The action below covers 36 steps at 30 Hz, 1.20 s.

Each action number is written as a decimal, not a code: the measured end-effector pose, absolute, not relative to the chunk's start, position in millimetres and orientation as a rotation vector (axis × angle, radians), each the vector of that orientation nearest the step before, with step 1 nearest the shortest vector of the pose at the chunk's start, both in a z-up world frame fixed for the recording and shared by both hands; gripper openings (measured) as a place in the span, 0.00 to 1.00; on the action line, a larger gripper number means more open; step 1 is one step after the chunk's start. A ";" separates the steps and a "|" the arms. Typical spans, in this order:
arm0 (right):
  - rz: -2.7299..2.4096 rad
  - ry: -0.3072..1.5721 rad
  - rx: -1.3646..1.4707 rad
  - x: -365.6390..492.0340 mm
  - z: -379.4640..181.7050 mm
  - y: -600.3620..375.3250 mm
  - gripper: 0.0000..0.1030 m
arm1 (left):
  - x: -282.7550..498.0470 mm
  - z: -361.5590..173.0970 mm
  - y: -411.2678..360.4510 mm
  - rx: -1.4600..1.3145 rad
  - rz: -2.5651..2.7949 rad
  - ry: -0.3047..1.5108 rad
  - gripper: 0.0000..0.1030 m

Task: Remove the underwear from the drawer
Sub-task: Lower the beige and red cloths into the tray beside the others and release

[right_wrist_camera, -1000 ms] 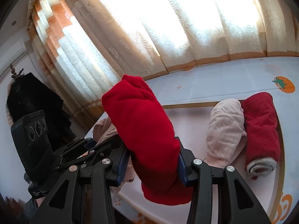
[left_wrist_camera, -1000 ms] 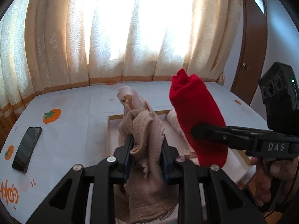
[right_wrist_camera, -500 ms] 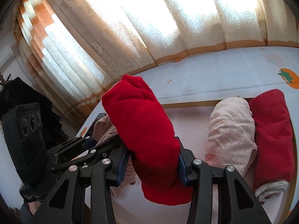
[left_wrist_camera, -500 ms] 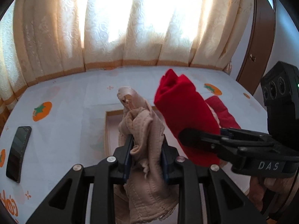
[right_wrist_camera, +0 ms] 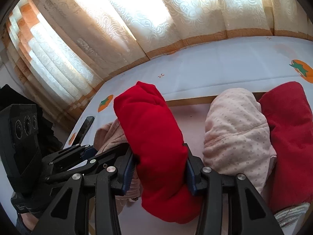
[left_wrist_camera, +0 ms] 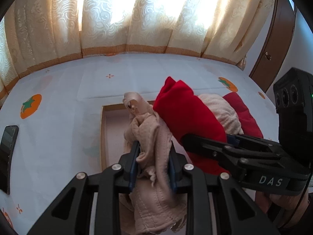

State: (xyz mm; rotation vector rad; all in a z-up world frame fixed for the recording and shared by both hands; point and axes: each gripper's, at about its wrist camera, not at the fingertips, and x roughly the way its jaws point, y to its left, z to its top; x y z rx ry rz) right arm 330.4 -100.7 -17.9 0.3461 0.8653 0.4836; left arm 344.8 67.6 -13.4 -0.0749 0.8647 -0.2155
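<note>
Over the open drawer (left_wrist_camera: 103,135), both tools are clamped on cloth: the left tool (left_wrist_camera: 153,156) pinches a beige quilted piece (left_wrist_camera: 150,137) at its middle, so the loose ends droop below the fingers, and the right tool (right_wrist_camera: 159,160) squeezes a red roll (right_wrist_camera: 150,129) across its width, held clear of the pink drawer floor. Judging by this, each garment is gripped mid-body so it lifts out whole. At 3 o'clock of the red roll in the right wrist view, a dotted pink roll (right_wrist_camera: 236,135) and a second red roll (right_wrist_camera: 289,129) lie side by side, touching, in the drawer. The surface (left_wrist_camera: 58,101) wears a pale cloth printed with orange persimmons; a dark phone (left_wrist_camera: 7,152) lies at 9 o'clock. Beyond, sunlit cream curtains (left_wrist_camera: 137,19) and a brown door (left_wrist_camera: 277,35)
</note>
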 end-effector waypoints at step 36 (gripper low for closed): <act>0.400 0.789 0.283 313.1 1.1 -103.6 0.71 | 320.6 10.5 79.4 -0.104 -0.125 0.722 0.50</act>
